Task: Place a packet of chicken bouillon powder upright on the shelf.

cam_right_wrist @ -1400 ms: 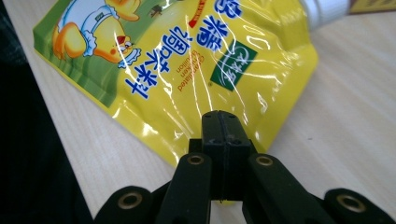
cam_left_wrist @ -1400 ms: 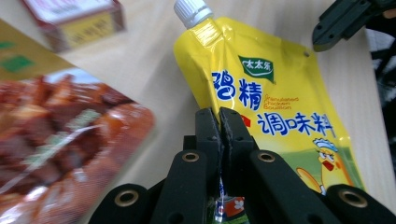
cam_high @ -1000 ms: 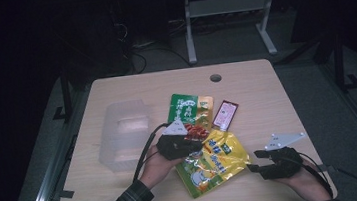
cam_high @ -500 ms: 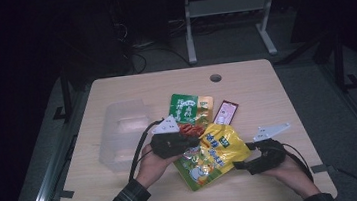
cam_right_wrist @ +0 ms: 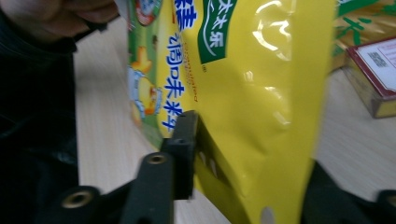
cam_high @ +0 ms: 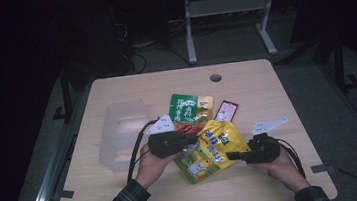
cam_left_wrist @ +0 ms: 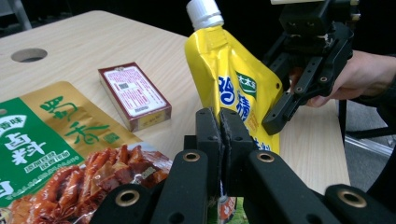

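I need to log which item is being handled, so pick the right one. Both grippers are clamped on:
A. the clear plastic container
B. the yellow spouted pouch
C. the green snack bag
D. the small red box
B. The left gripper pinches the edge of the yellow spouted pouch, and in the right gripper view the right gripper has its jaws on either side of the same pouch's yellow film.

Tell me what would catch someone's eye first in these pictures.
The bright yellow spouted pouch at the table's near middle, pinched between the left gripper and the right gripper, both with jaws closed on its edges. Just behind it lie a green snack bag and a small dark-red box.
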Demonstrator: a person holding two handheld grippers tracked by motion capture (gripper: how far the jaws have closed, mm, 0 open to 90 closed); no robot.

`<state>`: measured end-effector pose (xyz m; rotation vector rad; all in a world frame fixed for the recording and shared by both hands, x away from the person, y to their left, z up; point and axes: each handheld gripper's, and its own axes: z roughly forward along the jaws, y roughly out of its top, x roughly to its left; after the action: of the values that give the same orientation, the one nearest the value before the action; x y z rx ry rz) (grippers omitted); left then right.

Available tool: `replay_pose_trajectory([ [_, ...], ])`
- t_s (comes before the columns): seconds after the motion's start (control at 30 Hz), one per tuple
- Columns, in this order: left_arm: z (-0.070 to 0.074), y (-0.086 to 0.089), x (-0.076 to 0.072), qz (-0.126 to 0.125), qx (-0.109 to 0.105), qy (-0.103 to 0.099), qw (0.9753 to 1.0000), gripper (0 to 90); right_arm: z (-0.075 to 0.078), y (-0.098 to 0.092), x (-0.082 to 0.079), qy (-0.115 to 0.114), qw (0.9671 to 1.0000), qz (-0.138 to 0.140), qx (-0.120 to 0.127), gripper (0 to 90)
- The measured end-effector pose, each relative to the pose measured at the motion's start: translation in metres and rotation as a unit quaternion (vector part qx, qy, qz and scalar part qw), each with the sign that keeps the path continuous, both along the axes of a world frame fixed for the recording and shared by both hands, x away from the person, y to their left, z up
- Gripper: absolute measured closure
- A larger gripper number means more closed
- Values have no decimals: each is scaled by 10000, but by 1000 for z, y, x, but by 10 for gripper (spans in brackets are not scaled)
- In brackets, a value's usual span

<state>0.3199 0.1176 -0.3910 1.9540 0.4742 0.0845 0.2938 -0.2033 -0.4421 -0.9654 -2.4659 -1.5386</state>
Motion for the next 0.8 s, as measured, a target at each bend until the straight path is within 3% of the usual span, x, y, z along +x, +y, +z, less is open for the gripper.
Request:
replay_pose_trajectory([
  [0.13,0,2,1,24,2,-52,10000,882,4,-2,-1,-53,9997,102,213,842],
  [0.3,1,5,1,80,-87,-39,9999,882,17,-6,0,-313,9988,144,345,867],
  [0.5,-4,6,1,98,-33,55,9999,883,34,-13,6,-528,9973,37,506,872],
  [0.8,-15,2,-6,-80,367,180,9991,886,53,-11,11,-840,9955,68,421,877],
])
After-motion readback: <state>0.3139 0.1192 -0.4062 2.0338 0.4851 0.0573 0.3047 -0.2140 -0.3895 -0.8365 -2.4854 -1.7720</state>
